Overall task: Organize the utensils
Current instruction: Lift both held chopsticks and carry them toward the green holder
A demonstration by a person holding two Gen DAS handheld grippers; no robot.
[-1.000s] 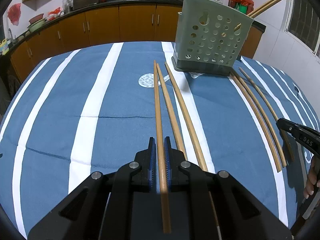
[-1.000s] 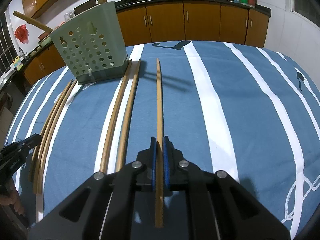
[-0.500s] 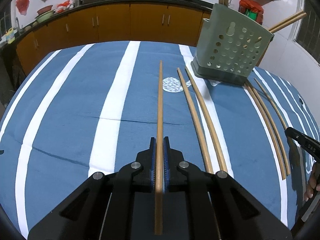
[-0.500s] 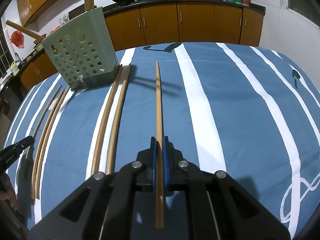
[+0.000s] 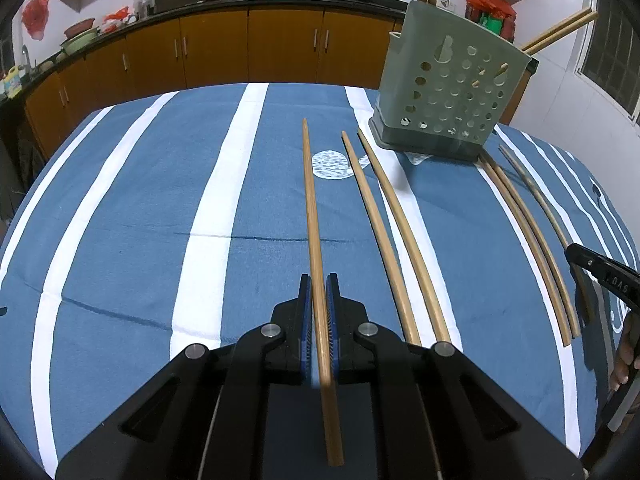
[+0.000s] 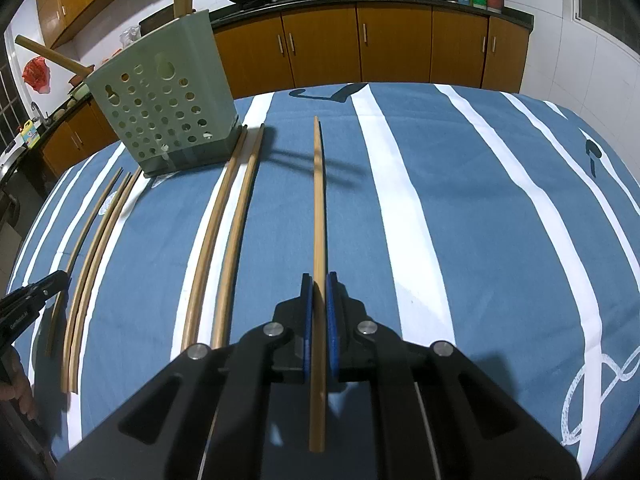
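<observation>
My left gripper point(image 5: 317, 280) is shut on a long wooden chopstick point(image 5: 312, 216) and holds it above the blue striped cloth. My right gripper point(image 6: 315, 280) is shut on another wooden chopstick point(image 6: 318, 200), also lifted. A pale green perforated utensil holder point(image 5: 452, 88) stands at the back of the table, with chopsticks sticking out of its top; it also shows in the right wrist view point(image 6: 164, 104). Two loose chopsticks point(image 5: 384, 220) lie right of my left one, and several more point(image 5: 532, 232) lie further right. The right gripper's tip point(image 5: 600, 274) shows at the left view's right edge.
The table wears a blue cloth with white stripes point(image 5: 216, 216). Orange kitchen cabinets point(image 5: 248, 52) with a dark counter, woks and pots run along the back wall. In the right wrist view the loose chopsticks point(image 6: 228, 232) lie left of my held one, and the left gripper's tip point(image 6: 32, 296) shows at the left edge.
Both grippers have risen with their chopsticks. The left one has swung its chopstick leftward, apart from the two loose ones. The holder looks further right in the left view.
</observation>
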